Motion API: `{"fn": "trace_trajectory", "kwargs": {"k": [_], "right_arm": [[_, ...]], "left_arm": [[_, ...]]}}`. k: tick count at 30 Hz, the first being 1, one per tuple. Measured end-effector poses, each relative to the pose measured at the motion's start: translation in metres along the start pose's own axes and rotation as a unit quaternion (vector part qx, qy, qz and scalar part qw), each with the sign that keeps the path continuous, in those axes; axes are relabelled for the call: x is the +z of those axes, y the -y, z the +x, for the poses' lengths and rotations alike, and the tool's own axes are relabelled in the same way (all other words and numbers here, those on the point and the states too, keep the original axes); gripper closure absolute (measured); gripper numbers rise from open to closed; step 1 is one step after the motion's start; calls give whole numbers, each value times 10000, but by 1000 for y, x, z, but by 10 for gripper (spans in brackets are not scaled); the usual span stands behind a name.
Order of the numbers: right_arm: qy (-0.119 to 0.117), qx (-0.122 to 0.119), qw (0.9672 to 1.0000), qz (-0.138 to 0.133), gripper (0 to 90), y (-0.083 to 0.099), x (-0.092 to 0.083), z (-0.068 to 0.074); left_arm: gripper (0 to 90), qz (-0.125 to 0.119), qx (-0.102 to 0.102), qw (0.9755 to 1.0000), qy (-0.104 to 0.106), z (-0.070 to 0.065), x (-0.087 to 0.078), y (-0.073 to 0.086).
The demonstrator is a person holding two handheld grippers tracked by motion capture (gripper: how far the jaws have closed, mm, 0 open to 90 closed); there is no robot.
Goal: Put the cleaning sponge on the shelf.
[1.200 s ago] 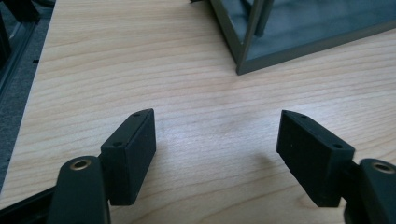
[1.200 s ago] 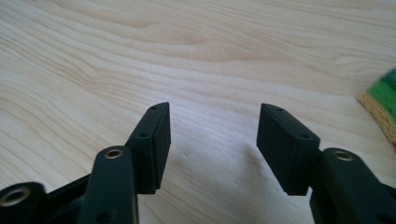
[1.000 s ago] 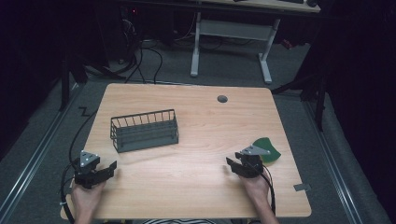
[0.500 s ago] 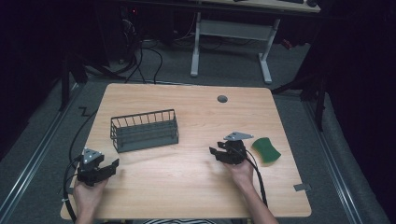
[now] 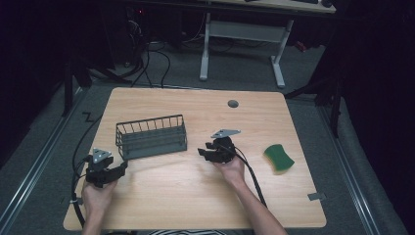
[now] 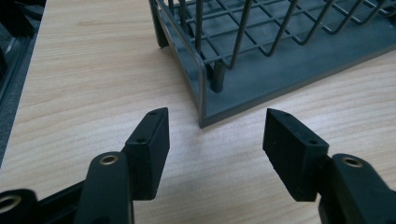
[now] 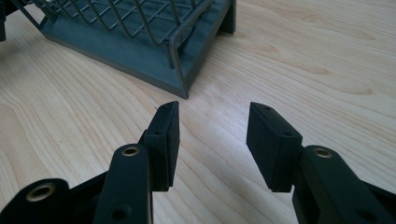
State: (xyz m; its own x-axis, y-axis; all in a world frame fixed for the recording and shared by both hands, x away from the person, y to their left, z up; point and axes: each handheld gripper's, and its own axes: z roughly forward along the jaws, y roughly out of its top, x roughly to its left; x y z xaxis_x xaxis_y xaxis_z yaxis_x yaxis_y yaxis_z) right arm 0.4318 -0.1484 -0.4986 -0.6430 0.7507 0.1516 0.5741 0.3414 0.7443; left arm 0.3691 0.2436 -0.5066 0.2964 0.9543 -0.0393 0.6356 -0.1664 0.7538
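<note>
Currently both tongs are spread and pinching nothing: left gripper (image 5: pixel 119 170), jaws just been closing, faces the near-left corner of the dark grey wire basket on a flat slab base (image 5: pixel 151 137), right gripper (image 5: pixel 204 152) its near-right corner. Risk, as I judge it: gripping just one corner would skew or tip it, and pads could slip off thin wire. Basket sits upright at about 10 o'clock on the light wooden table (image 5: pixel 195 196), green sponge (image 5: pixel 279 157) well apart at 3 o'clock.

both hands low over the table, left gripper (image 5: pixel 108 172) fingers just closing, right gripper (image 5: pixel 211 152) fingers apart, both empty.
</note>
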Motion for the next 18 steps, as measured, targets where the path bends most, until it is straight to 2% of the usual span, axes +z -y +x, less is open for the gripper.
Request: {"fn": "trace_trajectory", "kwargs": {"k": [6,11,15,18], "right_arm": [[-62,-71,10000,15,576,-11,11,6],[-67,-149,9998,119,590,-19,21,11],[-131,-125,9998,65,595,-21,26,15],[-80,-208,9997,127,600,-22,31,17]], "left_arm": [[449,-24,20,10000,-31,-1,2,-10],[484,-43,-103,9999,-75,3,2,-13],[510,-33,-167,9998,-78,7,4,-15],[528,-8,-126,9999,-69,6,6,-17]]}}
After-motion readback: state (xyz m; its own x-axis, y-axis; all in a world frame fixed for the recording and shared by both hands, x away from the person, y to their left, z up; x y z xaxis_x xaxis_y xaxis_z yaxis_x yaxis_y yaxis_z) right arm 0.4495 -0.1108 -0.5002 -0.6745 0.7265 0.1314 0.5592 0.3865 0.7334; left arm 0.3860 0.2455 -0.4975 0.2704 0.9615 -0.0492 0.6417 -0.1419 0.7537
